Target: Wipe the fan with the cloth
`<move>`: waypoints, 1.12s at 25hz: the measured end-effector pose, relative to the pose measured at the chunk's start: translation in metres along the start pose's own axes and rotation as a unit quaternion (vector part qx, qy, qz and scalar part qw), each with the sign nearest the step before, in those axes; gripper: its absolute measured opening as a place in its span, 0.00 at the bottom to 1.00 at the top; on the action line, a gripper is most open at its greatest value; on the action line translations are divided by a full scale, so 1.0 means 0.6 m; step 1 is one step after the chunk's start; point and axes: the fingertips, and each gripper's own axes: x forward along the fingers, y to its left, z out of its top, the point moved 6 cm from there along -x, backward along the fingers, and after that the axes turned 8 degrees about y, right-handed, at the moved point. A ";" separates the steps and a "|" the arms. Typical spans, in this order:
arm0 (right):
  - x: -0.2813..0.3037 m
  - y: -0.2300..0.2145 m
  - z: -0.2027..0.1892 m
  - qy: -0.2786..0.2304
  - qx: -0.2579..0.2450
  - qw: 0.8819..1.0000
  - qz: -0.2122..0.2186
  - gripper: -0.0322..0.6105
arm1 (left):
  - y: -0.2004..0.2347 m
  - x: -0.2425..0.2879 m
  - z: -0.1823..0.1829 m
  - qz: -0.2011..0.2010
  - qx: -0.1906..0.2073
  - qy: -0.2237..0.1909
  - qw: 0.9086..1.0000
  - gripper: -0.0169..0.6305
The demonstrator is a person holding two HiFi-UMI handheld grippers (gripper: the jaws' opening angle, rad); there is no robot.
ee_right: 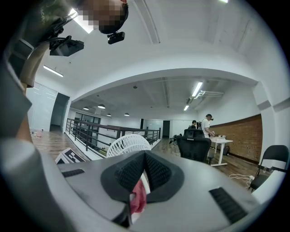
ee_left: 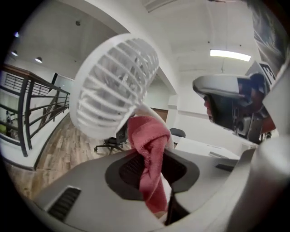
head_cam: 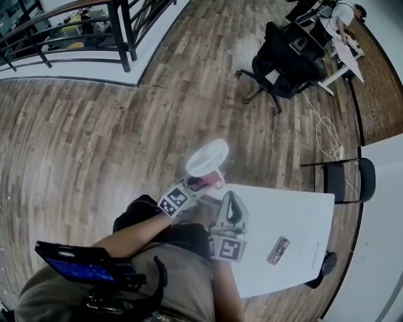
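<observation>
A small white fan (head_cam: pixel 206 157) is up in the air past the near-left corner of the white table (head_cam: pixel 296 220). My left gripper (head_cam: pixel 203 184) is shut on a pink cloth (head_cam: pixel 212 182) just under the fan's head. In the left gripper view the cloth (ee_left: pixel 147 136) hangs between the jaws of that gripper (ee_left: pixel 152 167) and lies against the stem of the fan (ee_left: pixel 113 86). My right gripper (head_cam: pixel 230 200) comes in from below. In its own view the right gripper (ee_right: pixel 141 181) is shut on a thin white part of the fan (ee_right: pixel 124 145), with the cloth (ee_right: pixel 138 199) showing at the jaws.
A small flat packet (head_cam: pixel 278 249) lies on the table. A black folding chair (head_cam: pixel 349 179) stands at the table's far side, with a cable (head_cam: pixel 327 135) on the wood floor. Farther off are a black office chair (head_cam: pixel 283 60), a person at a desk (head_cam: pixel 343 19) and a railing (head_cam: pixel 75 38).
</observation>
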 end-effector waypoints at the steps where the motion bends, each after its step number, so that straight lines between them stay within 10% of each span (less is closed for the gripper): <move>1: -0.001 -0.003 0.002 -0.001 0.002 1.000 -0.001 0.05 | 0.000 -0.001 0.011 0.001 0.003 -0.007 1.000 0.16; 28: -0.008 -0.023 -0.018 0.015 0.023 1.000 -0.007 0.05 | -0.048 0.024 0.026 -0.031 0.041 0.009 0.999 0.15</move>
